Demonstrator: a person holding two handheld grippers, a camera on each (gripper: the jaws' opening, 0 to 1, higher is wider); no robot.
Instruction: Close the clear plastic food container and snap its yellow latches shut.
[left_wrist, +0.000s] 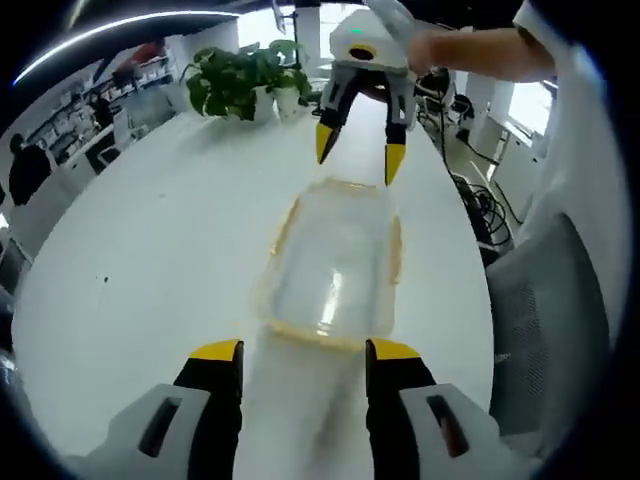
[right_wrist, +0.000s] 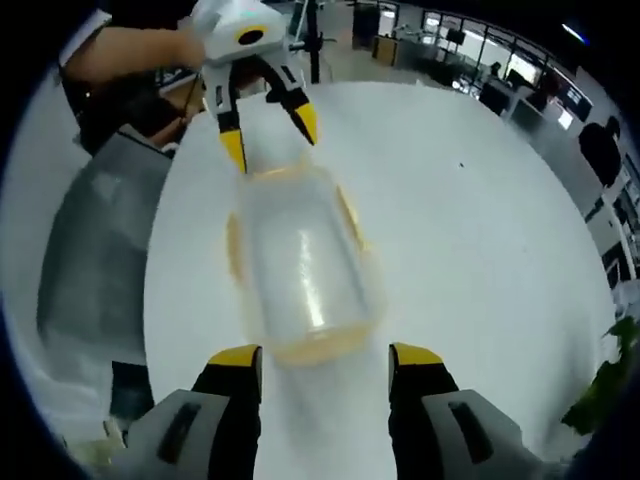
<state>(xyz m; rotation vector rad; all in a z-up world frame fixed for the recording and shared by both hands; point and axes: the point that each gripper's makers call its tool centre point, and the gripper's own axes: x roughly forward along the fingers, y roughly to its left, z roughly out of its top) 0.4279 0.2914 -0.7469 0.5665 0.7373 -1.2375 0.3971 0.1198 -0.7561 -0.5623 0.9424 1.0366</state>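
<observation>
A clear plastic food container (left_wrist: 335, 265) with its lid on and pale yellow latches along its rim lies on the white table (left_wrist: 150, 250). In the left gripper view my left gripper (left_wrist: 303, 352) is open at the container's near end, yellow-tipped jaws wide apart. At the far end the right gripper (left_wrist: 360, 150) hangs open just above it. The right gripper view shows the same container (right_wrist: 305, 275) from the opposite end. My right gripper (right_wrist: 325, 358) is open at its near end, and the left gripper (right_wrist: 268, 130) stands open at the far end.
A potted plant (left_wrist: 245, 85) stands at the table's far end. A grey mesh chair (left_wrist: 550, 320) sits beside the table, with the person's arm (left_wrist: 480, 50) above it. Desks and seated people fill the office behind (right_wrist: 520, 70).
</observation>
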